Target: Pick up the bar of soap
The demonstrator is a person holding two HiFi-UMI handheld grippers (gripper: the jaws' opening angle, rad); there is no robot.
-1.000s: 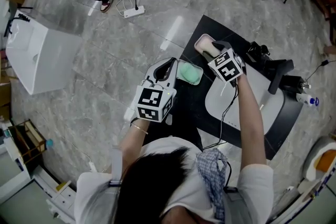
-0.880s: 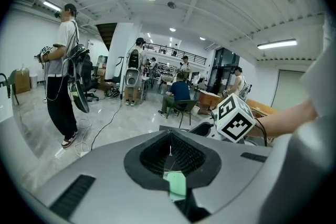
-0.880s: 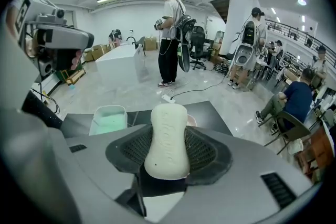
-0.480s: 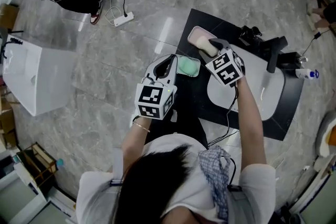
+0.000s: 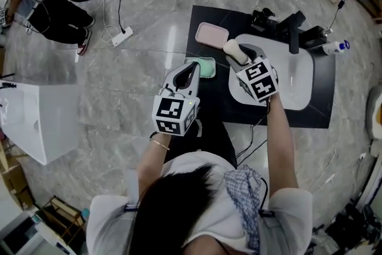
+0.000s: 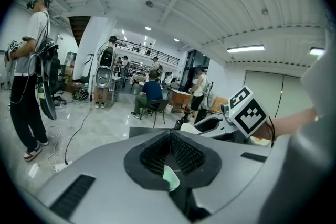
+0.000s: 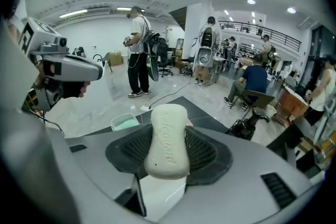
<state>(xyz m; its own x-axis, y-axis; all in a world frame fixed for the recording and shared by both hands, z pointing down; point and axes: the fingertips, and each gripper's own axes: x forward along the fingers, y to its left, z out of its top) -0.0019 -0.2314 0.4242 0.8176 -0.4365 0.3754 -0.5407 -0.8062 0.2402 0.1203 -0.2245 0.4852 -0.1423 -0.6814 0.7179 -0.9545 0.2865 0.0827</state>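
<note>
Above a black bench (image 5: 319,110) on a grey marble floor (image 5: 131,68), the right gripper (image 5: 236,53) clamps its fingers on the soap (image 7: 167,144); the left gripper (image 5: 193,67) has its fingers together.

I see a black tabletop (image 5: 322,106) standing on the grey marble floor (image 5: 119,104). Directly on it lie a white basin (image 5: 300,77), a black faucet (image 5: 292,30), a pink soap dish (image 5: 209,34), a green dish (image 5: 207,67) and a small bottle (image 5: 334,46).
</note>
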